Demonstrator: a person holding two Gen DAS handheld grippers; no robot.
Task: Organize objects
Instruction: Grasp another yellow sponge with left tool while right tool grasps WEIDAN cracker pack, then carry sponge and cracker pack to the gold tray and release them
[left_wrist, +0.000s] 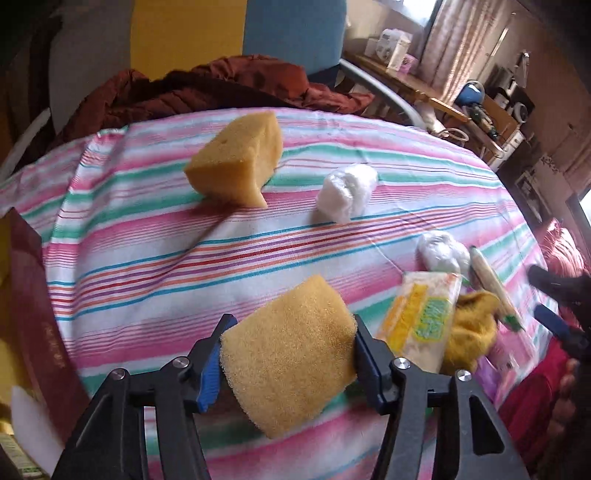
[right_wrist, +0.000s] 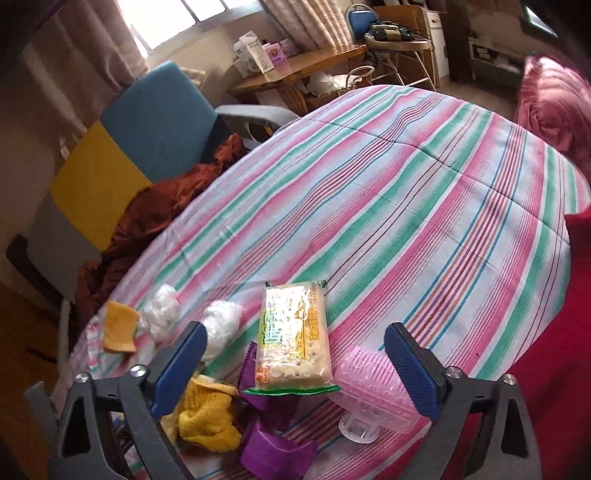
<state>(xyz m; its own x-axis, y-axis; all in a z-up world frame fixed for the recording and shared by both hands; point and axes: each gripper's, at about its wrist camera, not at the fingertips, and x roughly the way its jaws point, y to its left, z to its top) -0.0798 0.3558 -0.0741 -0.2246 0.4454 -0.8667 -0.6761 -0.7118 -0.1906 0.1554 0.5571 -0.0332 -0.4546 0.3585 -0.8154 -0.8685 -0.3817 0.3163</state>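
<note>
My left gripper (left_wrist: 290, 363) is shut on a yellow sponge (left_wrist: 288, 354); both blue pads press into its sides just above the striped cloth (left_wrist: 147, 258). A second yellow sponge (left_wrist: 236, 158) lies farther back, with two white plastic wads (left_wrist: 347, 192) (left_wrist: 441, 251) to its right. My right gripper (right_wrist: 297, 371) stands open over a pile: a snack packet (right_wrist: 291, 343), a pink ridged plastic piece (right_wrist: 373, 387), purple paper (right_wrist: 273, 450) and a yellow cloth (right_wrist: 207, 413). Neither of its pads touches anything.
A dark red book (left_wrist: 33, 314) stands at the table's left edge. A rust-brown jacket (left_wrist: 221, 85) lies on a blue and yellow chair (right_wrist: 159, 122) behind the table. A pink cushion (right_wrist: 554, 107) sits at the far right. A wooden desk (right_wrist: 295, 70) stands by the window.
</note>
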